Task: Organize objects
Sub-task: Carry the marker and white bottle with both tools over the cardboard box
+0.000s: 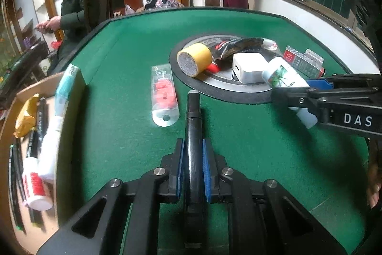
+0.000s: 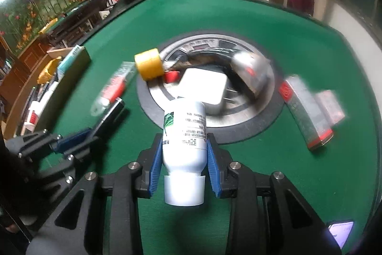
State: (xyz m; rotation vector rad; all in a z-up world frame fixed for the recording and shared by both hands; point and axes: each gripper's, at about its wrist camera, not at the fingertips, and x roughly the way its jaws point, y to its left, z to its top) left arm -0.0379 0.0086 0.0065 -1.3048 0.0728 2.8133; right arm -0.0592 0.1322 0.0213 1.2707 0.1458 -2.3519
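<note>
A: L wrist view: your left gripper [image 1: 193, 169] is clamped on a slim black marker pen [image 1: 193, 135], tilted down over the green felt table [image 1: 133, 44]. Only here: open cardboard box [image 1: 71, 97] at left, w/ pens & bottles inside.

B: R wrist view?

A: Your right gripper [image 2: 183, 164] grips a white plastic bottle w/ a leaf label [image 2: 183, 135], cap toward you. Yellow tape roll [image 2: 148, 63] & white square charger [image 2: 205, 85] lie just beyond, blurred.

Green felt table [image 1: 133, 44] with a round metal hub [image 1: 214, 85]; clear blister pack [image 1: 164, 97] just left of the hub; red-ended boxes [image 1: 303, 61] right of it; cardboard box [image 1: 71, 92] far left.
</note>
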